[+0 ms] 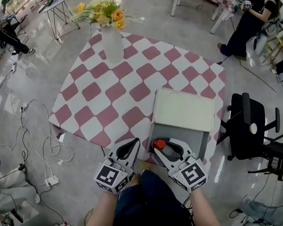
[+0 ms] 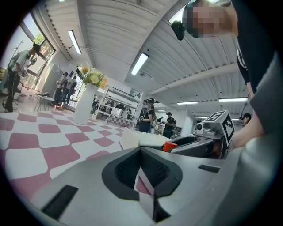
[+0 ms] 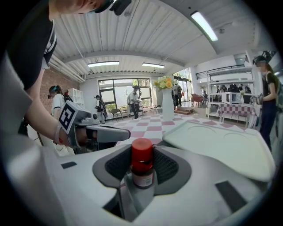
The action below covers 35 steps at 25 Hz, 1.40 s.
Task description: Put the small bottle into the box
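The small bottle [image 3: 142,165], dark with a red cap [image 1: 158,144], stands upright between the jaws of my right gripper [image 1: 165,145], which is shut on it. In the head view that gripper hangs over the near left part of the grey box [image 1: 198,140], whose white lid [image 1: 182,109] lies open toward the far side. My left gripper [image 1: 133,143] is just left of the box over the checkered cloth, its jaws shut with nothing in them. From the left gripper view [image 2: 141,152] the red cap [image 2: 170,146] and the right gripper [image 2: 194,142] show at the right.
A white vase of flowers [image 1: 111,41] stands at the far side of the red-and-white checkered table [image 1: 106,103]. A black office chair [image 1: 250,126] is right of the table. Cables and a power strip [image 1: 49,180] lie on the floor at the left. People stand farther off.
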Each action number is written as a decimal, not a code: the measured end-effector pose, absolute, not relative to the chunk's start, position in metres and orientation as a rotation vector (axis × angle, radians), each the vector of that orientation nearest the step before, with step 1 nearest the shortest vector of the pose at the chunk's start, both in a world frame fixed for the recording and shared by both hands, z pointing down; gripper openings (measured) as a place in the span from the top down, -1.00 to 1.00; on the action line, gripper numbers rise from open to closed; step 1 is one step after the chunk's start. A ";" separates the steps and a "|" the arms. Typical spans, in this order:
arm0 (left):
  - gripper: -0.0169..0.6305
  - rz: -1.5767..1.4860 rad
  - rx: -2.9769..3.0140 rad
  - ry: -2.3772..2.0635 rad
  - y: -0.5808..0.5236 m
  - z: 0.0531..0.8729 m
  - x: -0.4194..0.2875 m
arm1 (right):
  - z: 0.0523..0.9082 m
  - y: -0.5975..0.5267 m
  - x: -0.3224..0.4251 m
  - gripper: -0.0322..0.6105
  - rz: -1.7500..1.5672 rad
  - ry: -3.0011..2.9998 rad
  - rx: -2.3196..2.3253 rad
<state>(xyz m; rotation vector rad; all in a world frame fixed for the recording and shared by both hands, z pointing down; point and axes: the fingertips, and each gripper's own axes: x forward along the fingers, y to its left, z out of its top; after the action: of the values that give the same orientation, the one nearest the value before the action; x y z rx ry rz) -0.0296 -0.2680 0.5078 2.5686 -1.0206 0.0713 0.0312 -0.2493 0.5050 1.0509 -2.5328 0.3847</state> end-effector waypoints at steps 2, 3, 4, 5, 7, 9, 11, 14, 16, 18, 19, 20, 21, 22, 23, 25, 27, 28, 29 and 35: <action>0.94 0.072 2.568 -1.018 -0.266 0.507 -0.029 | 0.504 -0.247 0.032 0.43 0.374 -2.532 1.054; 0.94 0.074 2.569 -1.016 -0.265 0.507 -0.029 | 0.505 -0.246 0.032 0.43 0.370 -2.529 1.053; 0.94 0.075 2.570 -1.014 -0.264 0.507 -0.029 | 0.506 -0.245 0.032 0.43 0.367 -2.524 1.051; 0.94 0.077 2.570 -1.013 -0.263 0.507 -0.029 | 0.506 -0.244 0.033 0.43 0.361 -2.519 1.048; 0.94 0.080 2.574 -1.008 -0.262 0.506 -0.029 | 0.507 -0.243 0.033 0.43 0.345 -2.513 1.045; 0.94 0.082 2.577 -1.005 -0.261 0.507 -0.029 | 0.507 -0.244 0.032 0.43 0.326 -2.518 1.053; 0.94 0.087 2.575 -1.010 -0.259 0.507 -0.030 | 0.507 -0.243 0.032 0.43 0.307 -2.520 1.067; 0.94 0.088 2.584 -1.009 -0.258 0.505 -0.031 | 0.507 -0.241 0.030 0.43 0.280 -2.516 1.074; 0.94 0.091 2.587 -1.010 -0.256 0.504 -0.033 | 0.507 -0.240 0.029 0.42 0.274 -2.517 1.078; 0.94 0.094 2.585 -1.014 -0.255 0.502 -0.034 | 0.506 -0.240 0.029 0.42 0.292 -2.513 1.086; 0.94 0.095 2.586 -1.015 -0.254 0.501 -0.034 | 0.506 -0.240 0.029 0.37 0.300 -2.512 1.086; 0.94 0.096 2.587 -1.016 -0.253 0.501 -0.034 | 0.506 -0.240 0.029 0.34 0.304 -2.512 1.083; 0.94 0.098 2.587 -1.016 -0.252 0.501 -0.034 | 0.506 -0.239 0.029 0.31 0.306 -2.514 1.082; 0.94 0.098 2.587 -1.016 -0.251 0.501 -0.034 | 0.506 -0.239 0.029 0.31 0.309 -2.515 1.082; 0.94 0.098 2.587 -1.015 -0.250 0.502 -0.034 | 0.506 -0.238 0.029 0.31 0.312 -2.515 1.083; 0.94 0.102 2.588 -1.016 -0.249 0.501 -0.035 | 0.506 -0.237 0.029 0.31 0.310 -2.513 1.086; 0.94 0.104 2.590 -1.020 -0.247 0.498 -0.037 | 0.506 -0.236 0.030 0.31 0.301 -2.508 1.091; 0.94 0.103 2.590 -1.020 -0.246 0.498 -0.038 | 0.506 -0.236 0.031 0.31 0.299 -2.503 1.099; 0.94 0.101 2.591 -1.019 -0.245 0.498 -0.038 | 0.505 -0.236 0.032 0.31 0.298 -2.498 1.108; 0.94 0.102 2.599 -1.015 -0.239 0.494 -0.038 | 0.502 -0.226 0.034 0.31 0.318 -2.510 1.098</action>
<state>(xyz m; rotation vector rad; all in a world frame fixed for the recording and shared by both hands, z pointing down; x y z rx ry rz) -0.0380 -0.2392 0.4940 2.5993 -1.0153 0.1020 0.0339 -0.2260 0.5020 1.0977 -2.5104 0.3175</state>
